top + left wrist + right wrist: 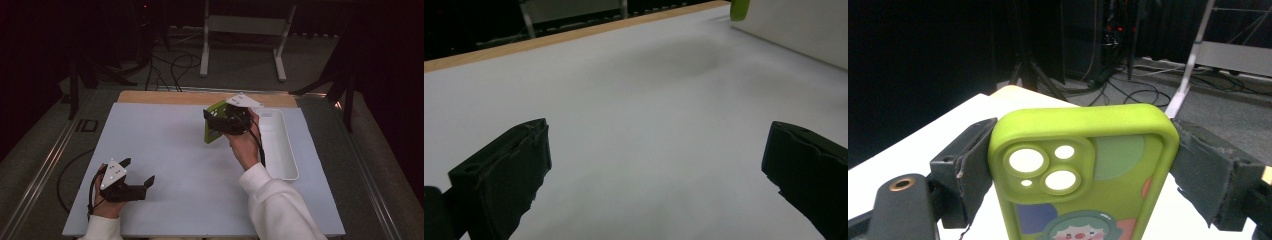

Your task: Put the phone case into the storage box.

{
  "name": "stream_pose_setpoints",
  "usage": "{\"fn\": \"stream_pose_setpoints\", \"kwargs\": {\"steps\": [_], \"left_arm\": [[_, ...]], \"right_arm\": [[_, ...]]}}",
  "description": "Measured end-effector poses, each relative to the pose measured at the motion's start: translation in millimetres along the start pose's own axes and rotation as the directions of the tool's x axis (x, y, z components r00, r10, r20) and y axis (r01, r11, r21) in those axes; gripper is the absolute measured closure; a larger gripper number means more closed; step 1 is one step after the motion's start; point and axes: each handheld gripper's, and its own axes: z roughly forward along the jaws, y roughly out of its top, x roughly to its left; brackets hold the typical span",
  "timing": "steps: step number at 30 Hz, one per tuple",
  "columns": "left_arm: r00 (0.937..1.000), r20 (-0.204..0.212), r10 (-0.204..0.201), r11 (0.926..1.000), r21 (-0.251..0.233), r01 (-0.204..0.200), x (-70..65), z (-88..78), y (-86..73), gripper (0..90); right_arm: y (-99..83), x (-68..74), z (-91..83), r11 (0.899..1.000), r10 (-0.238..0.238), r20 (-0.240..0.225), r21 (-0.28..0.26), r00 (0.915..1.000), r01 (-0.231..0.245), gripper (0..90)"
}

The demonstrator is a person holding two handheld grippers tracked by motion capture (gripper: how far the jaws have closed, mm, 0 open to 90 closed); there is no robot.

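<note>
A lime-green phone case (1083, 165) with round camera cut-outs and a cartoon print stands between the jaws of my right gripper (1083, 170), which press on its two long sides. From above, the green case (214, 122) is held upright over the middle of the white table (165, 145), just left of a white tray (280, 145), with my right gripper (220, 120) shut on it. My left gripper (138, 172) rests low at the front left of the table, jaws spread wide with nothing between them. Its own view shows my left gripper (656, 165) over bare white surface.
The long white tray lies at the right side of the table, its near wall (794, 30) visible far off. A wooden strip (200, 96) runs along the table's far edge. Beyond it are a white stand frame (245, 30) and cables (170, 70) on the floor.
</note>
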Motion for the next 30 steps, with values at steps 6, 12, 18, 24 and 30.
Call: {"fn": "stream_pose_setpoints", "kwargs": {"steps": [6, 12, 18, 24, 30], "left_arm": [[1.0000, 0.002, 0.001, 1.0000, -0.001, -0.001, -0.5, 0.1, -0.7, 0.0], [1.0000, -0.002, -0.002, 1.0000, -0.003, 0.002, 0.1, 0.2, -0.7, 0.0], [1.0000, 0.001, -0.004, 1.0000, -0.008, 0.004, 0.0, -0.2, 0.0, 0.0], [1.0000, -0.002, -0.005, 1.0000, -0.003, 0.005, -0.2, 0.6, -0.3, 0.0], [1.0000, 0.001, -0.003, 1.0000, -0.005, 0.003, -0.9, 0.5, 0.2, 0.0]], "right_arm": [[3.6, -5.1, 0.9, 1.000, -0.001, 0.018, 0.000, 0.9998, 0.001, 16.2], [5.6, -12.5, 2.6, 1.000, 0.018, 0.028, 0.000, 0.9995, -0.018, 16.2], [5.0, -19.1, 4.6, 1.000, 0.030, 0.034, 0.002, 0.9989, -0.030, 16.2], [6.3, -23.7, 4.8, 0.999, 0.034, 0.032, 0.001, 0.9989, -0.034, 16.2], [9.3, -27.5, 3.7, 0.999, 0.032, 0.043, 0.000, 0.9986, -0.032, 16.2]]}}
